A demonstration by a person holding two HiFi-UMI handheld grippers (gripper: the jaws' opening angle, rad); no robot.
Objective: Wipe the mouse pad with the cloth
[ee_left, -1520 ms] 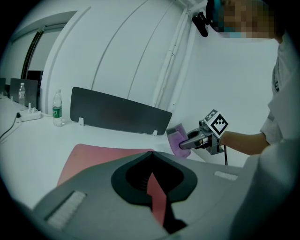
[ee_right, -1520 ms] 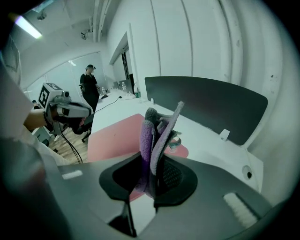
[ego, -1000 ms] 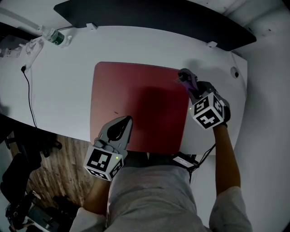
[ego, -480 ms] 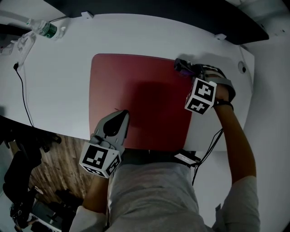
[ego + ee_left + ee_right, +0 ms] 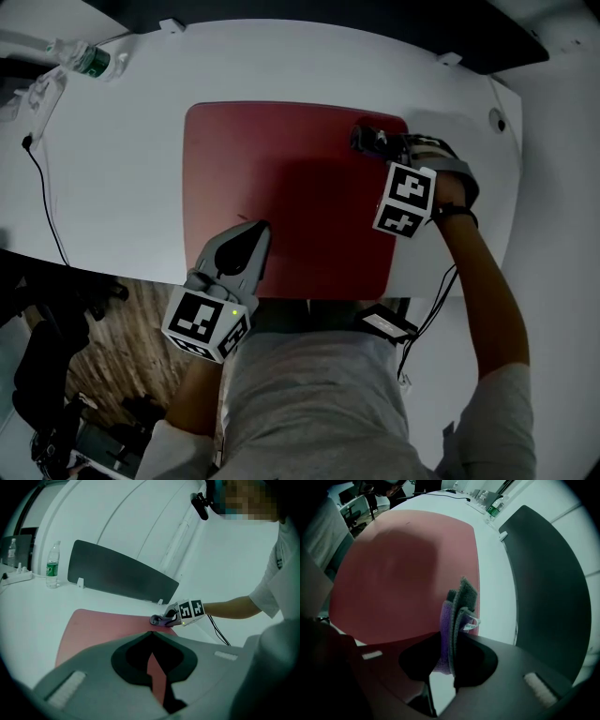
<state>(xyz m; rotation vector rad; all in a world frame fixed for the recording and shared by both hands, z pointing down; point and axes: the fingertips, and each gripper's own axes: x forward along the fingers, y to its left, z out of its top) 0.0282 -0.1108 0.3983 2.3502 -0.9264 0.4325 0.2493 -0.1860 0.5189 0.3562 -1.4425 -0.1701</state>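
Red mouse pad (image 5: 291,187) lies flat on the white counter (image 5: 122,187). At its far right corner, the right gripper (image 5: 373,141) is clenched on a folded purple-and-grey cloth (image 5: 457,616), which lies against the pad there. The left gripper (image 5: 251,234), jaws together and empty, sits over the pad's near edge. A clear bottle (image 5: 89,61) at the counter's far left carries a green label, with print too small to read.

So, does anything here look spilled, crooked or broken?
Nothing stands out. The pad lies flat on the table, no spill visible. The right gripper holds the bunched cloth at its far corner; the left gripper, shut, sits at its near edge.
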